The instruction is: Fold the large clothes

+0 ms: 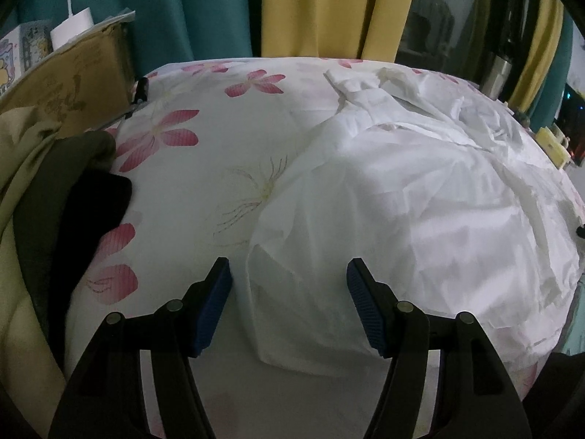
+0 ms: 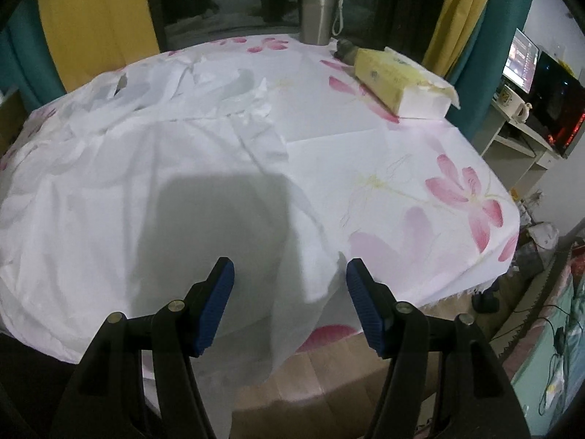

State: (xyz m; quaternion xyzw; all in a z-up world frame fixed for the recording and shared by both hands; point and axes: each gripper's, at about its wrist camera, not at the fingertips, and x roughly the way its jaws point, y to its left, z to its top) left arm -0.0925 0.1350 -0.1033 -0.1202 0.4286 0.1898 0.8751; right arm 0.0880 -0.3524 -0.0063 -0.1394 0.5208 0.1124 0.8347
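A large white garment (image 1: 420, 197) lies spread and wrinkled on a table covered by a white cloth with pink flowers (image 1: 175, 135). My left gripper (image 1: 289, 278) hovers open above the garment's near left corner, whose edge shows between the blue pads (image 1: 215, 303) without touching them. In the right wrist view the same garment (image 2: 120, 197) covers the left and middle of the table. My right gripper (image 2: 290, 278) stands open over the garment's near right hem, which hangs past the table edge; nothing is pinched.
A heap of olive, beige and black clothes (image 1: 55, 197) and a cardboard box (image 1: 73, 84) sit at the left. A steel tumbler (image 2: 317, 11) and a yellow tissue box (image 2: 402, 80) stand at the far right. Teal and yellow curtains hang behind. Cardboard (image 2: 329, 384) lies under the near edge.
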